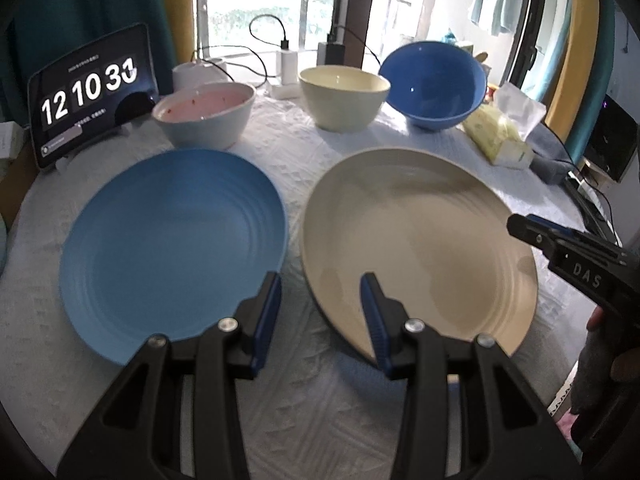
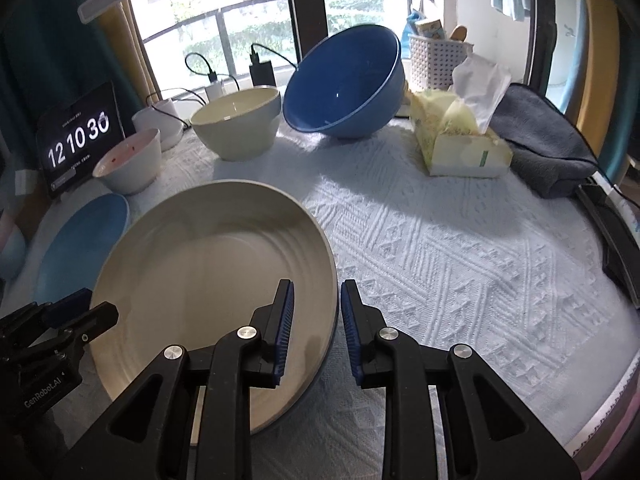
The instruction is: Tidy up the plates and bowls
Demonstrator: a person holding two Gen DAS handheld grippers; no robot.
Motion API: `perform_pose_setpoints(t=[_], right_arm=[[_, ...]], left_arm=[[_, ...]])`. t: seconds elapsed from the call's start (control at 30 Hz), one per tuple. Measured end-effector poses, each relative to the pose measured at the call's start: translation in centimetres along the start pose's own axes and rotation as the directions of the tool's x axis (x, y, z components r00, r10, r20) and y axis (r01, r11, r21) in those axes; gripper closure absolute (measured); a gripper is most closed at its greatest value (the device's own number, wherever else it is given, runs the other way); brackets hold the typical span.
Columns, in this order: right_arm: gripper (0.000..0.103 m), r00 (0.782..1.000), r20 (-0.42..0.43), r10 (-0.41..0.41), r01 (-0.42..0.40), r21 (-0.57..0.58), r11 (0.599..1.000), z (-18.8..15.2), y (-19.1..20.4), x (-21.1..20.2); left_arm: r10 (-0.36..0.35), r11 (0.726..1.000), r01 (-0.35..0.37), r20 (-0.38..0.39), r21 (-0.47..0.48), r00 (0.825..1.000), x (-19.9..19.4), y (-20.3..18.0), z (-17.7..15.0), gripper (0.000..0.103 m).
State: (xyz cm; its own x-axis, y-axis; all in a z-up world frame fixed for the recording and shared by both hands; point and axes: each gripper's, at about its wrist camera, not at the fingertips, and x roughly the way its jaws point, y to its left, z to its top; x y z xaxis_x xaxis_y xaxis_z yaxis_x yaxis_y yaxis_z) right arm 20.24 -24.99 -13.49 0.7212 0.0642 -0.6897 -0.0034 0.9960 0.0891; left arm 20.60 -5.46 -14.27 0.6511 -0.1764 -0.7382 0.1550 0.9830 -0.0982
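A blue plate (image 1: pixel 172 248) and a cream plate (image 1: pixel 416 248) lie side by side on the white tablecloth. Behind them stand a pink-lined bowl (image 1: pixel 204 114), a cream bowl (image 1: pixel 344 96) and a tilted blue bowl (image 1: pixel 434 84). My left gripper (image 1: pixel 320 304) is open, hovering over the gap between the two plates. My right gripper (image 2: pixel 316 312) is open with its jaws on either side of the cream plate's (image 2: pixel 212 280) right rim, not closed on it. The blue plate (image 2: pixel 80 248) and the bowls (image 2: pixel 240 120) also show in the right wrist view.
A tablet clock (image 1: pixel 88 88) stands at the back left. A tissue pack (image 2: pixel 460 140), a grey cloth (image 2: pixel 548 144) and a white basket (image 2: pixel 436 60) sit at the back right. Chargers and cables (image 1: pixel 288 60) lie by the window.
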Motion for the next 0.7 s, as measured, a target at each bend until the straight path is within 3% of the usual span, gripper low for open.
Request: perform_pose_setpoints(t=[0.33,0.7], right_arm=[[0.076,0.999,0.045,0.024,-0.021,-0.049,0.999,0.8,3.0,-2.2],[0.076,0.996,0.058,0.071,-0.063,-0.129,0.990,1.8,7.6,-2.8]], left_arm=[[-0.011,0.997,0.019,0.107,-0.072,0.994,-3.7,2.5,0.0,0.058],[0.058,0.985,-0.030,0.162,-0.168,0.985,-5.6,7.4,-0.3,0.057]])
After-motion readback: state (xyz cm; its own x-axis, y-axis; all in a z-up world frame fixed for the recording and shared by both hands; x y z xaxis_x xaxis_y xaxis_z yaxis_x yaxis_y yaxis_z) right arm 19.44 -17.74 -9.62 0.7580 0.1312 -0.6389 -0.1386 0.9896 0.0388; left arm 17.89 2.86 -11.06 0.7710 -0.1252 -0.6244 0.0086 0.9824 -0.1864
